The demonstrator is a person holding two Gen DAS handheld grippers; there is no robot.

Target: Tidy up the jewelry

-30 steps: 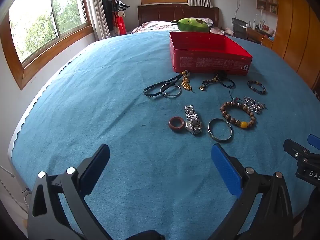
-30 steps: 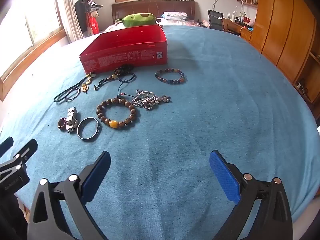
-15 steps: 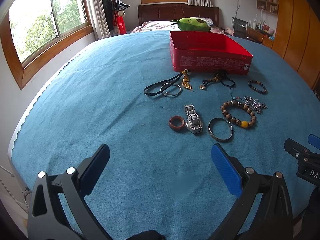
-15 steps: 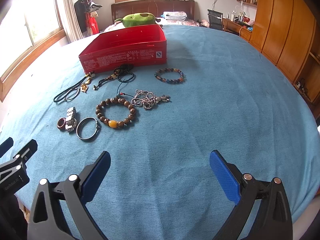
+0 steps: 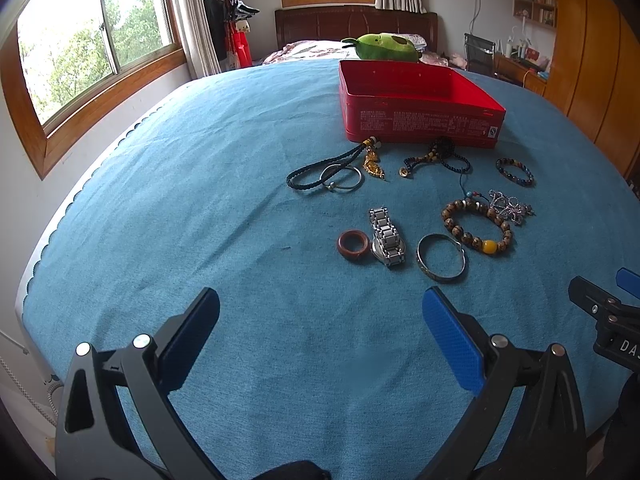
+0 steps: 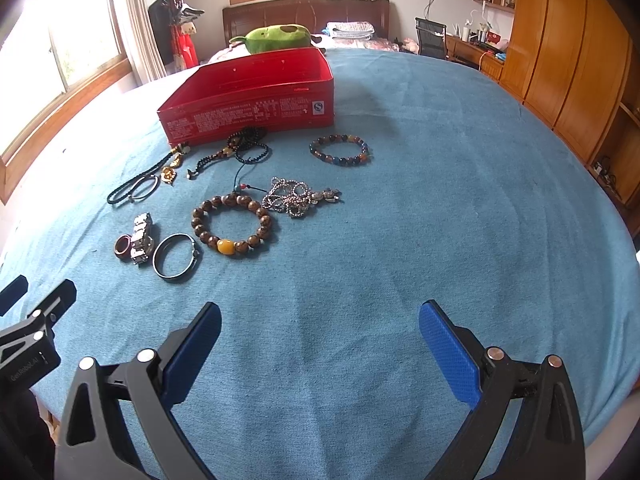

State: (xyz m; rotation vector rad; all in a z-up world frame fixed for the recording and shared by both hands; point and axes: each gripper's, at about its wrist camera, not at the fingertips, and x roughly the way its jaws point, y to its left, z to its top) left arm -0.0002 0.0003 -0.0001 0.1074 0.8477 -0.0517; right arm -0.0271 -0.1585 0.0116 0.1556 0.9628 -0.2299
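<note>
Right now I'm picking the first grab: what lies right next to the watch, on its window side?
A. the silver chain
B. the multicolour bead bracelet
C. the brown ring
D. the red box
C: the brown ring lies against the watch on its window side; both grippers hang open, short of the jewelry.

Both grippers look like the same build. The left gripper has chunky black plastic arms with triangular cutouts, and each finger ends in a flat blue pad with a fine cross-hatch texture. Round silver screws sit on the arm joints, two per side. The right gripper matches it: black frame, blue textured pads, silver screws. White lettering shows on the black housing of each, only partly readable.
</note>
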